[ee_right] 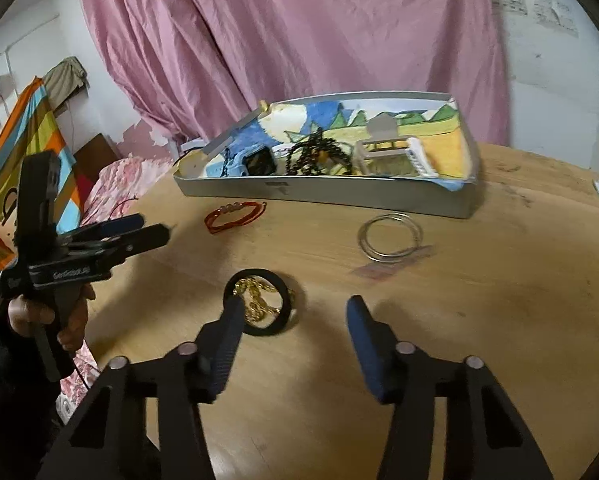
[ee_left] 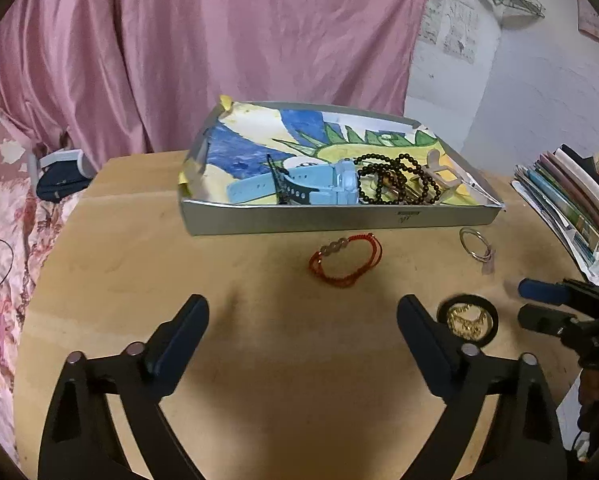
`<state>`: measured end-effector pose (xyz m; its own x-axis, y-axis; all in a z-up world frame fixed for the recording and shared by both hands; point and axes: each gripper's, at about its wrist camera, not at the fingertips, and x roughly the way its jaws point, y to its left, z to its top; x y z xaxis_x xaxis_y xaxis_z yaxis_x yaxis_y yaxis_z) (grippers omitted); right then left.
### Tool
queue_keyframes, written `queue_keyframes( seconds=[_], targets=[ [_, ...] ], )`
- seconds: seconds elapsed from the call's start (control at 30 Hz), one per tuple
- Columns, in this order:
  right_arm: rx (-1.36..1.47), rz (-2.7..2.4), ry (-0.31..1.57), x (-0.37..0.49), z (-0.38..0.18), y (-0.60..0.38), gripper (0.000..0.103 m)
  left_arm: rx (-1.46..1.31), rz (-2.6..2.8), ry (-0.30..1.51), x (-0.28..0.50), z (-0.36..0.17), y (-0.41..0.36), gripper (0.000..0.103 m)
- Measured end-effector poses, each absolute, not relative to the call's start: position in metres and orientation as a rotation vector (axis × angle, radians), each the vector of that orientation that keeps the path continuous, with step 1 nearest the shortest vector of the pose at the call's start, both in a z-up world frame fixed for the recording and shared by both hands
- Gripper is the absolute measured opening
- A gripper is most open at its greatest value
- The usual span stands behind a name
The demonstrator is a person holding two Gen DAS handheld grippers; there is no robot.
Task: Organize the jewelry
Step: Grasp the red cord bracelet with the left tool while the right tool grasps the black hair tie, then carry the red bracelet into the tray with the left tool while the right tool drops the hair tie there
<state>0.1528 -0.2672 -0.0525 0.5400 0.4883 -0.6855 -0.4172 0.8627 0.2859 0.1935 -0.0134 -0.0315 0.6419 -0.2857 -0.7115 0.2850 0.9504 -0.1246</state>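
Both tools are spread open and hold nothing: the left gripper point(ee_left: 303, 312) hovers over bare table point(ee_left: 139, 280), the right gripper point(ee_right: 295, 312) just behind the black ring point(ee_right: 259, 304) holding a gold chain. Farther, at twelve o'clock, the red bracelet point(ee_left: 345, 260) and, at one o'clock, the silver bangles point(ee_left: 475, 244) also wait outside. Beyond, the tray point(ee_left: 339, 220) already holds a blue watch point(ee_left: 295, 188) and dark beads point(ee_left: 395, 184). Roughly half seems left.

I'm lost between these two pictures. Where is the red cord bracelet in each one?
Left wrist view: the red cord bracelet with pale beads lies on the wooden table, centre, just before the grey tray's front wall.
Right wrist view: it lies left of centre, again before the tray's front wall.
Shared landmark: the black ring holding a gold chain, nearer the cameras.
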Motion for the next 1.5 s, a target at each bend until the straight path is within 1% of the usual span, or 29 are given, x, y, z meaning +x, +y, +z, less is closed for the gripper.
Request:
queue_keyframes(
  seconds=[0.03,0.07,0.13,0.17,0.23,0.27,0.33,0.37,0.47,0.53,0.67,0.73,0.8,0.87,0.9,0.93,1.17,1.5],
  targets=[
    [0.087,0.542,0.848,0.155,-0.053,-0.265,0.044,-0.004,-0.338,0.818,0.198,-0.032,-0.015,0.081],
    [0.084,0.545,0.850,0.156,-0.054,-0.264,0.042,-0.004,-0.345,0.823,0.202,-0.033,-0.016,0.080],
    [0.078,0.546,0.860,0.160,-0.056,-0.261,0.034,0.001,-0.354,0.832,0.208,-0.034,-0.019,0.079],
    [0.075,0.545,0.863,0.161,-0.057,-0.260,0.033,0.003,-0.358,0.837,0.212,-0.035,-0.021,0.078],
    [0.066,0.538,0.871,0.164,-0.060,-0.258,0.031,-0.005,-0.360,0.850,0.220,-0.036,-0.024,0.071],
    [0.065,0.537,0.874,0.164,-0.061,-0.258,0.030,-0.012,-0.355,0.855,0.222,-0.036,-0.025,0.069],
    [0.064,0.534,0.878,0.166,-0.063,-0.257,0.028,-0.025,-0.334,0.870,0.231,-0.037,-0.028,0.059],
    [0.063,0.533,0.881,0.166,-0.064,-0.257,0.028,-0.032,-0.329,0.875,0.234,-0.038,-0.029,0.057],
    [0.054,0.521,0.883,0.167,-0.066,-0.257,0.026,-0.040,-0.304,0.897,0.243,-0.042,-0.033,0.046],
    [0.055,0.521,0.885,0.168,-0.066,-0.257,0.024,-0.040,-0.287,0.908,0.246,-0.044,-0.035,0.029],
    [0.043,0.522,0.886,0.170,-0.065,-0.255,0.024,-0.037,-0.255,0.919,0.251,-0.047,-0.035,0.019],
    [0.033,0.529,0.889,0.171,-0.066,-0.252,0.024,-0.022,-0.245,0.920,0.251,-0.047,-0.036,0.009],
    [0.012,0.527,0.884,0.171,-0.066,-0.249,0.024,-0.005,-0.243,0.920,0.249,-0.048,-0.038,0.004],
    [-0.003,0.524,0.885,0.171,-0.066,-0.247,0.016,0.003,-0.253,0.919,0.246,-0.049,-0.040,0.002],
    [0.000,0.525,0.882,0.172,-0.067,-0.246,0.009,0.002,-0.260,0.918,0.244,-0.049,-0.040,0.001],
    [-0.003,0.525,0.883,0.171,-0.067,-0.246,0.008,-0.001,-0.267,0.918,0.243,-0.049,-0.041,0.000],
    [0.032,0.515,0.844,0.164,-0.062,-0.256,0.006,-0.043,-0.304,0.890,0.230,-0.043,-0.040,0.000],
    [0.071,0.482,0.733,0.163,-0.030,-0.278,0.006,-0.045,-0.358,0.806,0.208,-0.006,-0.049,0.000]
  ],
)
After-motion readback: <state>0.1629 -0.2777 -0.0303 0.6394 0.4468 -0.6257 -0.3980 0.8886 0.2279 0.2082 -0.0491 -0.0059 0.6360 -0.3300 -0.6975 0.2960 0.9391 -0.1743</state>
